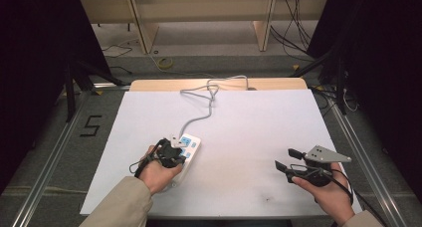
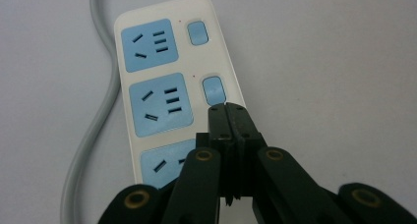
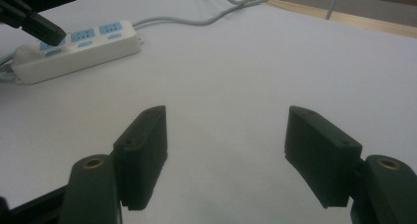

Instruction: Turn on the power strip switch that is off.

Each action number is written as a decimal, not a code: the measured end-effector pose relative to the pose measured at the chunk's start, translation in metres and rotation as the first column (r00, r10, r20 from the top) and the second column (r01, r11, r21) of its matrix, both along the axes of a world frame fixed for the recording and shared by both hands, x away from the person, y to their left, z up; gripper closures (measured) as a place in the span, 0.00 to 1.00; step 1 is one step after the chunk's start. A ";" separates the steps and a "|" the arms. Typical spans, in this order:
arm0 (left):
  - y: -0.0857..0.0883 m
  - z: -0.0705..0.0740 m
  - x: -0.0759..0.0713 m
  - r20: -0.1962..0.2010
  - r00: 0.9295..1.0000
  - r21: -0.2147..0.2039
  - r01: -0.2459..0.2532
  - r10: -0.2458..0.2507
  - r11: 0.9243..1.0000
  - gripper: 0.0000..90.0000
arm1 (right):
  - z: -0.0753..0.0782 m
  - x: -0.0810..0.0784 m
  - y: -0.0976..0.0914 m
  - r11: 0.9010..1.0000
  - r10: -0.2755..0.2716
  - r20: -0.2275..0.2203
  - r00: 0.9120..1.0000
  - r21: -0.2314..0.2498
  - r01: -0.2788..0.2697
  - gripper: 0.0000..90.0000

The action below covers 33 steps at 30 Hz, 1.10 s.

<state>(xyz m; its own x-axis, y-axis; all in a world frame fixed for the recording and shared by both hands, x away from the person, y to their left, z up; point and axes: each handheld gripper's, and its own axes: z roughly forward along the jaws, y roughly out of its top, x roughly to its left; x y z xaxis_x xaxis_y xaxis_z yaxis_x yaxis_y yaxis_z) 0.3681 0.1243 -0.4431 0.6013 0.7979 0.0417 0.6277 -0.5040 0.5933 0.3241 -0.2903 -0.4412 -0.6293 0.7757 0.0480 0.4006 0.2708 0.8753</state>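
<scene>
Left gripper (image 2: 227,111), jaws pressed together and empty, hovers over the power strip (image 2: 147,98), middle switch (image 2: 214,90) just ahead at twelve o'clock, while right gripper (image 3: 226,155) waits wide open.

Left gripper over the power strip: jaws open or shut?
Shut. The left gripper has its two black jaws pressed together, nothing between them, tips by the power strip's middle switch.

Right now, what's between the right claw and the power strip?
Nothing: in the right gripper view, bare white table runs from the open right claw to the power strip. The high view shows the same.
</scene>
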 end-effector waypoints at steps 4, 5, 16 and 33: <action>0.001 0.003 -0.001 0.037 0.999 -0.022 -0.006 0.007 1.000 0.99 | 0.000 0.000 0.000 1.000 -0.001 0.000 1.000 0.000 0.001 0.37; 0.001 0.003 -0.001 0.042 0.999 -0.022 -0.002 0.003 1.000 0.94 | 0.000 0.000 0.000 1.000 -0.001 0.001 1.000 0.000 0.001 0.37; 0.006 0.011 -0.002 0.130 0.991 -0.064 -0.008 0.017 0.998 0.89 | 0.000 0.000 0.000 1.000 0.000 -0.001 1.000 0.000 0.000 0.37; 0.012 0.017 -0.001 0.198 0.980 -0.105 0.000 0.021 0.994 0.69 | 0.000 0.000 0.000 1.000 0.001 0.000 1.000 0.003 -0.001 0.37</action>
<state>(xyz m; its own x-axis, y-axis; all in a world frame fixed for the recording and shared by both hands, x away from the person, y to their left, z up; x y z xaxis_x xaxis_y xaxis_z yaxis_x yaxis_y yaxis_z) 0.3667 0.1367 -0.4261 0.5809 0.8104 0.0758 0.4970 -0.4269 0.7555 0.3240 -0.2901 -0.4411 -0.6301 0.7749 0.0502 0.4004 0.2688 0.8760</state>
